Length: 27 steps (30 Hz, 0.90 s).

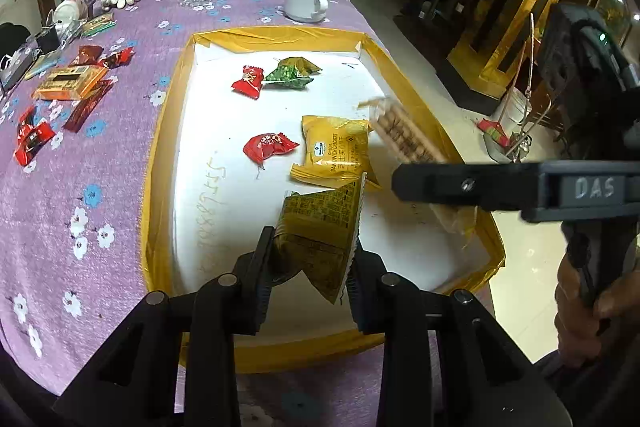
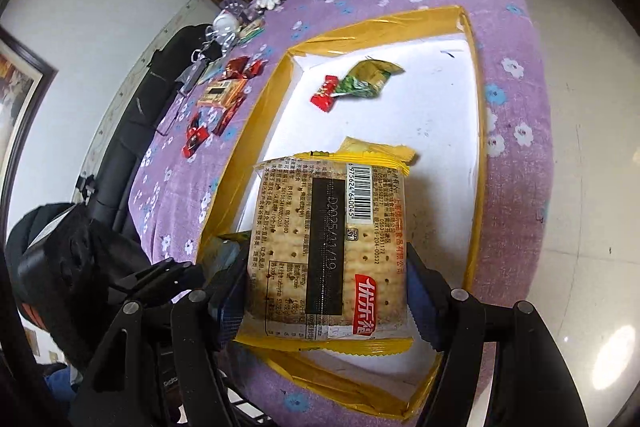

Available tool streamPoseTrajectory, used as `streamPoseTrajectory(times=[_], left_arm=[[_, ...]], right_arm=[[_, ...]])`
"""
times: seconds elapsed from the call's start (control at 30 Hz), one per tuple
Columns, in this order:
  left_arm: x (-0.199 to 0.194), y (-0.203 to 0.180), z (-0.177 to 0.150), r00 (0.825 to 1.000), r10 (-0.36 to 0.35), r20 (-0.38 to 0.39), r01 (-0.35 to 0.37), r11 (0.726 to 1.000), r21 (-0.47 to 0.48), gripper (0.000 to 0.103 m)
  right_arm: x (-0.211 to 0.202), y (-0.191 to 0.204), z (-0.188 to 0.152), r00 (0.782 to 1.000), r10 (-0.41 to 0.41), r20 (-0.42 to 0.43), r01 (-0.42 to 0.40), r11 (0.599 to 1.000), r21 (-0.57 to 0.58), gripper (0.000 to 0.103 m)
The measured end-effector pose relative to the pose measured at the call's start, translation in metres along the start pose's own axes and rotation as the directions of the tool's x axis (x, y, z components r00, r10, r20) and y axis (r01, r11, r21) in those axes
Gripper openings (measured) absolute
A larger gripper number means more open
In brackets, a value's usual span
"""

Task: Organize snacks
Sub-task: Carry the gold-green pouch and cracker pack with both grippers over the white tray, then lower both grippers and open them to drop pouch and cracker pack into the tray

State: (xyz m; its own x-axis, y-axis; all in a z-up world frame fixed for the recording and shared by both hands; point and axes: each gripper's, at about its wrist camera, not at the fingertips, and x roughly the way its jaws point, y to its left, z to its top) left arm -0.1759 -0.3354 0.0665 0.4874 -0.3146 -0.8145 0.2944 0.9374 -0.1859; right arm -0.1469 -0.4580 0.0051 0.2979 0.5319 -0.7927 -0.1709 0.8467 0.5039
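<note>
We had four snacks in the tray; our left gripper clamped a gold packet, our right gripper a cracker pack; several wrappers remained at the frame's left.

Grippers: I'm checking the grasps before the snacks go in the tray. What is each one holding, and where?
Left gripper: gold snack packet, pinched at its lower end. Right gripper: clear cracker pack, clamped across its long side edges.

Gold sachet held, cracker pack held over tray

Both wrist views look steeply down, sharing the tray.
</note>
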Motion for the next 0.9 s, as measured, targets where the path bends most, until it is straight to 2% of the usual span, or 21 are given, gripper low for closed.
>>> streamPoseTrajectory(times=[0.43,0.53,0.9], left_arm=[[0.011,0.008,0.014,0.998,0.002,-0.07,0.003,0.997,0.077,0.029],[0.015,0.006,0.015,0.997,0.003,-0.081,0.005,0.995,0.102,0.029],[0.026,0.008,0.017,0.993,-0.027,-0.111,0.04,0.992,0.116,0.029]], right_arm=[[0.012,0.004,0.003,0.999,-0.04,0.0,0.04,0.998,0.054,0.071],[0.012,0.005,0.004,1.0,-0.026,0.009,0.026,0.998,0.05,0.071],[0.022,0.015,0.009,0.996,-0.087,-0.036,0.087,0.996,-0.003,0.071]])
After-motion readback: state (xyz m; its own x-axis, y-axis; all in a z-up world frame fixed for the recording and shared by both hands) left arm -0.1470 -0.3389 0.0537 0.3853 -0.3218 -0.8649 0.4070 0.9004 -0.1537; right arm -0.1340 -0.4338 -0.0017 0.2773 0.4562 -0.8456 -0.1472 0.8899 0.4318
